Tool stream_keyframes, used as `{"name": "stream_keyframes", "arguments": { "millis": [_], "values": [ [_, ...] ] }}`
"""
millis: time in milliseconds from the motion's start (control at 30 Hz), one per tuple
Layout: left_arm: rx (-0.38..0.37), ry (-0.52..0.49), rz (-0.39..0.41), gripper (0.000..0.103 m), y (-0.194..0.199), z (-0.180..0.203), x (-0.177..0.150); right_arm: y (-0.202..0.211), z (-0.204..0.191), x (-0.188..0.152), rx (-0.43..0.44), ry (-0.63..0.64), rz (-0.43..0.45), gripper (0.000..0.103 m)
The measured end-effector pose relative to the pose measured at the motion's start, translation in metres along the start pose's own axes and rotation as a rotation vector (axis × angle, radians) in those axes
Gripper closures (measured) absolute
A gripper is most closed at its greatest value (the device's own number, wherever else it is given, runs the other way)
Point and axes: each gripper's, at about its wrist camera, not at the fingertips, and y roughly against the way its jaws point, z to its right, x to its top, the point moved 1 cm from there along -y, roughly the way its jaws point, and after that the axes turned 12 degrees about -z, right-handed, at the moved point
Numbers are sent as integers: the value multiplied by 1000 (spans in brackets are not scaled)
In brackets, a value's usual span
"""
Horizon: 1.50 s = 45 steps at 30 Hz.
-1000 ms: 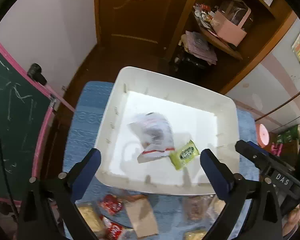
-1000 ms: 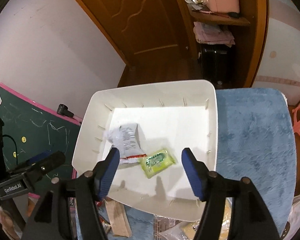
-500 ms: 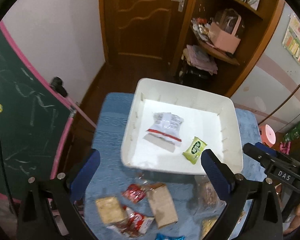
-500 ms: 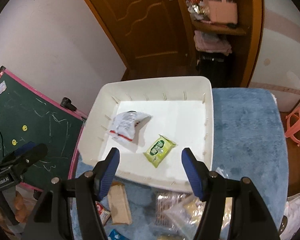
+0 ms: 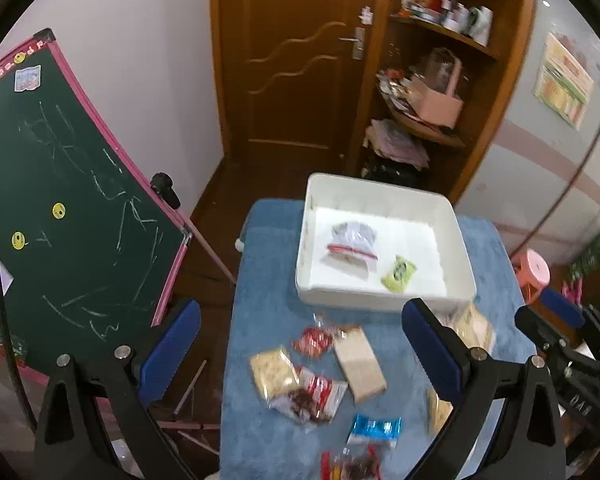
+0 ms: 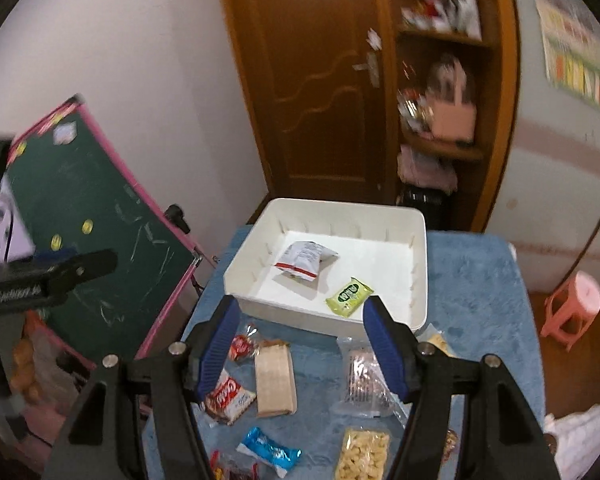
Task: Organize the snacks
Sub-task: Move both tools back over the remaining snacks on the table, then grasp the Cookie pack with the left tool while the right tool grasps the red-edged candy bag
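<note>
Bin (image 6: 419, 264): smooth white plastic, faintly glossy.
Cloth under bin (image 6: 480, 292): blue, plush, matt.
Packets in bin (image 6: 303, 261): crinkled glossy plastic film.
Door (image 5: 300, 72) behind bin: varnished brown wood.
Chalkboard (image 5: 60, 208): matt green.

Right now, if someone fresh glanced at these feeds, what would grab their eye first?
Probably the white bin at the far end of the blue mat, holding just a grey-white pouch and a green packet. Next, the loose snacks scattered on the mat nearer the cameras, such as the tan packet and blue wrapper. Both the left gripper and right gripper hang open and empty above them.
</note>
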Motion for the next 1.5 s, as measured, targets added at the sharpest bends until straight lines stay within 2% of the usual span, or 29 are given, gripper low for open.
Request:
{"name": "stream_keyframes", "arguments": {
  "millis": [200, 300, 400, 600, 700, 800, 833, 1000, 1233, 1367, 1500],
  "values": [
    [-119, -28, -83, 3, 11, -5, -40, 18, -47, -48, -61, 122, 18, 38],
    [-139, -32, -70, 3, 14, -6, -58, 20, -63, -71, -63, 154, 6, 38],
    [-105, -49, -41, 3, 18, -4, -74, 16, -77, -96, -45, 169, -28, 38],
    [-92, -50, -78, 3, 6, -10, -101, -1, -94, -136, -45, 204, -105, 38],
    [-121, 2, -129, 5, -17, -19, -115, -13, -96, -152, -26, 200, -152, 38],
    [-125, 42, -205, 20, -48, -24, -123, -32, -96, -168, -4, 182, -208, 38],
    [-121, 52, -249, 21, -65, -25, -128, -41, -94, -174, 6, 173, -238, 38],
    [-60, 107, -337, 22, -121, -28, -144, -81, -86, -194, 47, 144, -335, 38],
    [-54, 190, -431, 22, -176, -32, -155, -147, -69, -216, 114, 24, -493, 38],
    [-61, 250, -450, 22, -198, -34, -154, -168, -69, -223, 131, -8, -536, 38],
    [-69, 321, -461, 22, -215, -37, -149, -172, -82, -226, 92, 55, -523, 36]
  ]
}}
